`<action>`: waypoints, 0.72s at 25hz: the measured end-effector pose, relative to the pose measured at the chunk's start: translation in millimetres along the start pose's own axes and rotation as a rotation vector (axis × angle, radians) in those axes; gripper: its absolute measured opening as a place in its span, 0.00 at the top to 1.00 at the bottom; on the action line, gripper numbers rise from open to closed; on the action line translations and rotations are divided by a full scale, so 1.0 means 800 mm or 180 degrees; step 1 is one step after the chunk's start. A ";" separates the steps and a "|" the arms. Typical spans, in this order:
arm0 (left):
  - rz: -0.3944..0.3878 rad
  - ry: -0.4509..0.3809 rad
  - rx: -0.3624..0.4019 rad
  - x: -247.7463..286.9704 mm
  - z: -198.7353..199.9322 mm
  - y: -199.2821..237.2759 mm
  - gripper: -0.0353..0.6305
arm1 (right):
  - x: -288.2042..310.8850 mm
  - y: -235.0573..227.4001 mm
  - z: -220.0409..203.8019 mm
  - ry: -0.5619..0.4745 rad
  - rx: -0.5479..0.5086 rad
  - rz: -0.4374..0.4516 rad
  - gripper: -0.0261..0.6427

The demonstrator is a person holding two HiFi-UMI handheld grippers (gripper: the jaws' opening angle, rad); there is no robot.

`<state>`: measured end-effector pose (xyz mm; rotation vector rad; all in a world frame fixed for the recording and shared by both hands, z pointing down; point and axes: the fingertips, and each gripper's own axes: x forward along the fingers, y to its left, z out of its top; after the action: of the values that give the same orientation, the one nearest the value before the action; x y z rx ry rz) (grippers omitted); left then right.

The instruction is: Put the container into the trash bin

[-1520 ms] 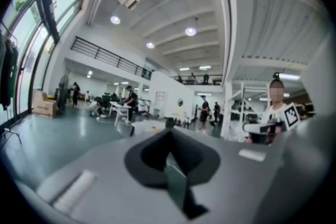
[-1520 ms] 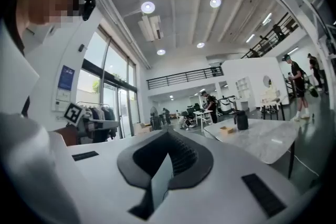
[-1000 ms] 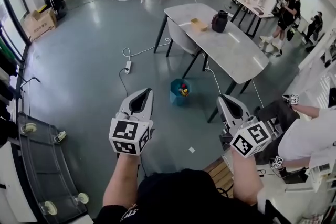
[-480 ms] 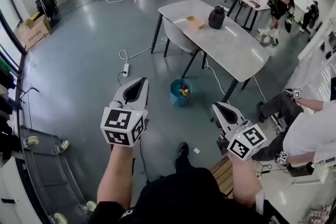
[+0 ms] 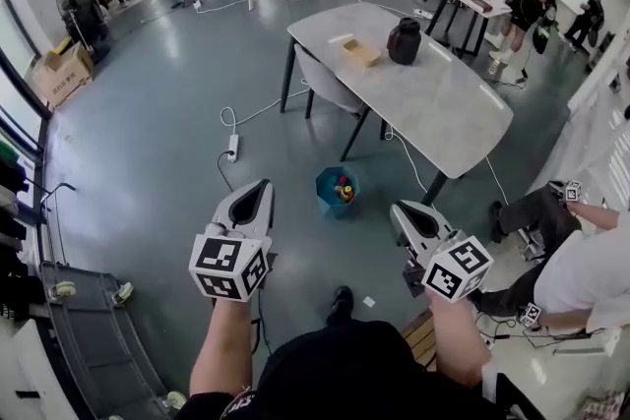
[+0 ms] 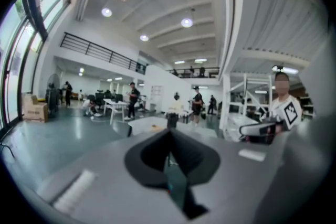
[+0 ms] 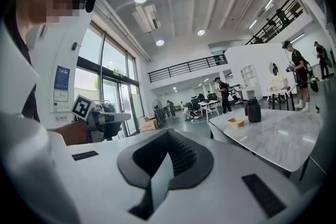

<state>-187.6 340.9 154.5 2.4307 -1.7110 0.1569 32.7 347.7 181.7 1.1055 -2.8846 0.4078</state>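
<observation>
A small tan container (image 5: 360, 52) lies on the grey marble table (image 5: 433, 103) beside a black jug (image 5: 404, 41). The blue trash bin (image 5: 336, 192), with coloured items inside, stands on the floor in front of the table. My left gripper (image 5: 258, 186) is shut and empty, held in the air left of the bin. My right gripper (image 5: 398, 209), also shut and empty, hovers right of the bin. The right gripper view shows the container (image 7: 235, 122) and jug (image 7: 253, 110) beyond the closed right gripper (image 7: 168, 132). In the left gripper view the left gripper (image 6: 169, 131) is closed too.
A grey chair (image 5: 325, 79) is tucked under the table. A power strip (image 5: 233, 148) with cables lies on the floor at left. A seated person (image 5: 576, 246) holding grippers is at right. A black cart (image 5: 89, 339) stands at the lower left. Other people and tables fill the far room.
The view has advanced toward the table and bin. Both grippers have sunk a little and stay shut. A shoe now shows between my arms.
</observation>
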 end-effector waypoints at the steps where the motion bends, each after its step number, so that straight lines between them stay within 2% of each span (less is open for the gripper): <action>1: -0.0023 0.0036 -0.0019 0.014 -0.002 -0.005 0.93 | 0.003 -0.012 0.003 -0.0007 0.0019 0.0005 0.97; 8: -0.0235 0.0250 -0.0101 0.068 -0.013 -0.050 0.93 | 0.002 -0.080 -0.001 0.0029 0.0264 0.0063 0.97; 12: -0.0129 0.0455 0.0002 0.089 -0.047 -0.046 0.93 | 0.001 -0.111 -0.021 0.0059 0.0405 -0.0011 0.97; 18: -0.0060 0.0327 0.0041 0.118 -0.025 -0.028 0.93 | 0.013 -0.132 -0.031 0.0153 0.0511 -0.0077 0.97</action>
<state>-134.4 265.0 189.4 2.4021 -1.6483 0.2860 93.4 271.8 231.8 1.1330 -2.8357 0.6657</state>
